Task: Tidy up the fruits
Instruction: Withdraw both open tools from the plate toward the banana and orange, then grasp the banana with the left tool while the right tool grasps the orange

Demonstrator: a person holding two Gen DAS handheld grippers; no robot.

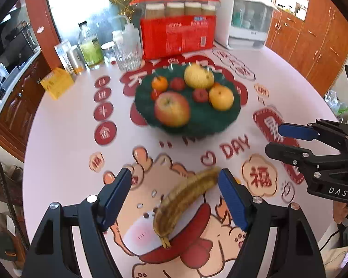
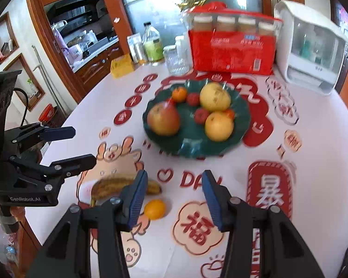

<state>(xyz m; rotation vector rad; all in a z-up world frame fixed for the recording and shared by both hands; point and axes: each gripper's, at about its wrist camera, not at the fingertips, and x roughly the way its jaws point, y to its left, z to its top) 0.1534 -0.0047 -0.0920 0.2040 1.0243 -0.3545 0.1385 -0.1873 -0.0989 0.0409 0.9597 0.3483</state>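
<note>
My left gripper (image 1: pixel 174 199) is wide open and holds nothing. The banana (image 1: pixel 185 197) lies on the table between its jaws, long way from 7 o'clock to 1 o'clock. My right gripper (image 2: pixel 174 199) is open and empty too, farther off. The green plate (image 1: pixel 204 120) waits at 12 o'clock.

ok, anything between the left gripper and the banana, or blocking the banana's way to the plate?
Nothing visible. The left gripper is open with the banana lying between its fingers. Bare tablecloth runs from there to the green plate, whose near side has free space.
</note>
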